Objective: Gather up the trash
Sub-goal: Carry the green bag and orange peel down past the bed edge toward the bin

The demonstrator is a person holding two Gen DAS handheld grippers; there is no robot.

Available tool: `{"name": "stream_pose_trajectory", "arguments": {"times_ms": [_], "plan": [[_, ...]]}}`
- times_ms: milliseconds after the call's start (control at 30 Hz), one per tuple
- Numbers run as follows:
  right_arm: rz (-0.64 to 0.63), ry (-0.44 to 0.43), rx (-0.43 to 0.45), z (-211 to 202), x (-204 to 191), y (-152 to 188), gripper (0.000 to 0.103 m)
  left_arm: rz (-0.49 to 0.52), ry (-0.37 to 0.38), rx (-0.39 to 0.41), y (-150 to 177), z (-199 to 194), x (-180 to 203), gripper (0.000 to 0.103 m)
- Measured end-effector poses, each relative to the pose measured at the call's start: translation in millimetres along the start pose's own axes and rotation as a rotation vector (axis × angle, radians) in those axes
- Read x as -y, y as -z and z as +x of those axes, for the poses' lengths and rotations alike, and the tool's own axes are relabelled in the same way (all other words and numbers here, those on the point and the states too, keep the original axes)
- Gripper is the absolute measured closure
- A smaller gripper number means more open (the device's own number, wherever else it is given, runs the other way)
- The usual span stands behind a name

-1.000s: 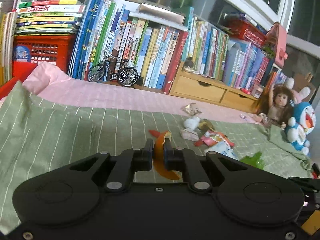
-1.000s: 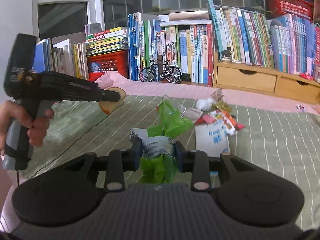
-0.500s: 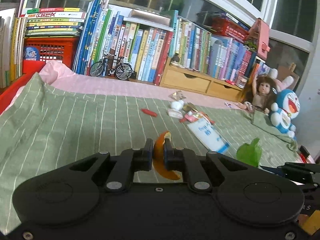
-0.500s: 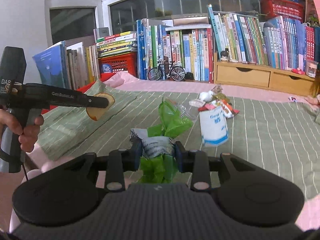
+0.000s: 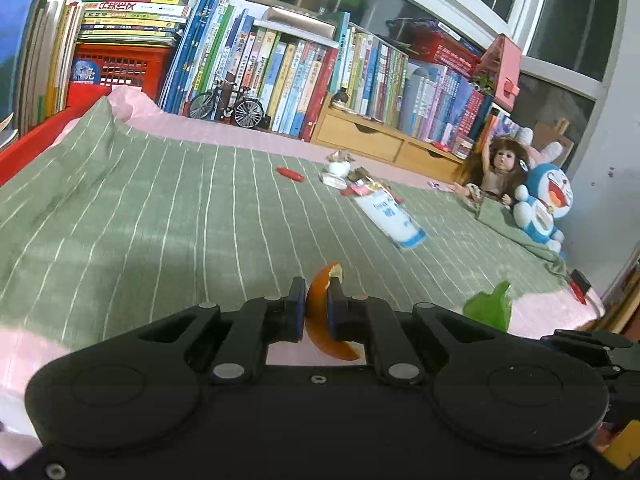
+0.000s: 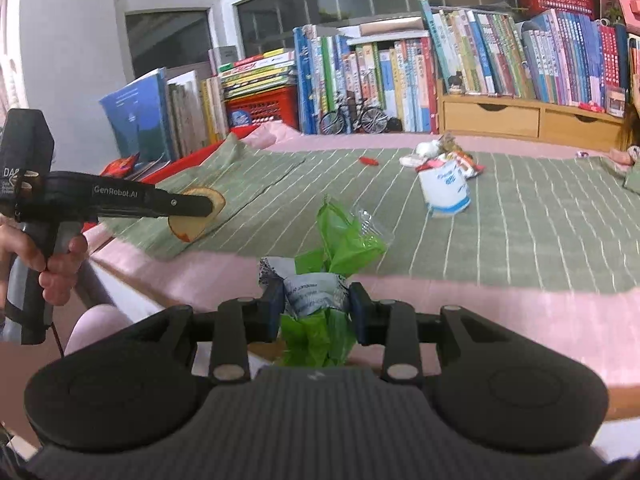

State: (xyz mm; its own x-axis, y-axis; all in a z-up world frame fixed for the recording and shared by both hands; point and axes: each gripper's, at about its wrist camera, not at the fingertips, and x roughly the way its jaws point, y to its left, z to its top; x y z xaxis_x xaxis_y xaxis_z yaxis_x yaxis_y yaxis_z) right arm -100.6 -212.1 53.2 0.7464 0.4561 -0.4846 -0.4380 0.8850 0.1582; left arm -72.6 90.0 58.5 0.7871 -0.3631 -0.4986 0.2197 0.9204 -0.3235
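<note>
The left gripper (image 5: 317, 312) pinches orange peel (image 5: 320, 322); the right gripper (image 6: 314, 312) clamps crumpled wrappers (image 6: 316, 300) (green plastic poking ahead), bed litter (image 6: 444, 176) beyond.

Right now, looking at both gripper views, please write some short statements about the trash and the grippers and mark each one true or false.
1. The left gripper is shut on a piece of orange peel. True.
2. The right gripper is empty. False: it is shut on a bundle of green plastic and crumpled wrappers.
3. A white and blue packet lies on the green striped blanket. True.
4. The small red scrap is held by a gripper. False: it lies alone on the blanket.
</note>
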Motion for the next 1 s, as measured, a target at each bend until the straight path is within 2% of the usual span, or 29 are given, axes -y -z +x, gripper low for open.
{"name": "stream_pose_trajectory", "arguments": {"times_ms": [100,333,500,700,833,1000], "plan": [[0.002,-0.010,-0.019,-3,-4,10,0.064,-0.020,0.008,0.006,12,-13,1,0.093],[0.044,-0.011,-0.050,-6,-7,31,0.064,0.006,0.032,-0.002,34,-33,11,0.093],[0.062,-0.025,-0.077,-6,-13,43,0.064,-0.034,0.032,-0.026,51,-39,9,0.093],[0.073,-0.052,-0.102,-7,-22,56,0.064,0.052,0.054,-0.034,71,-52,27,0.093],[0.064,-0.065,-0.133,-4,-30,65,0.064,0.077,0.092,-0.090,88,-51,39,0.093],[0.077,-0.069,-0.151,-5,-33,74,0.064,0.082,0.100,-0.179,112,-40,43,0.093]]}}
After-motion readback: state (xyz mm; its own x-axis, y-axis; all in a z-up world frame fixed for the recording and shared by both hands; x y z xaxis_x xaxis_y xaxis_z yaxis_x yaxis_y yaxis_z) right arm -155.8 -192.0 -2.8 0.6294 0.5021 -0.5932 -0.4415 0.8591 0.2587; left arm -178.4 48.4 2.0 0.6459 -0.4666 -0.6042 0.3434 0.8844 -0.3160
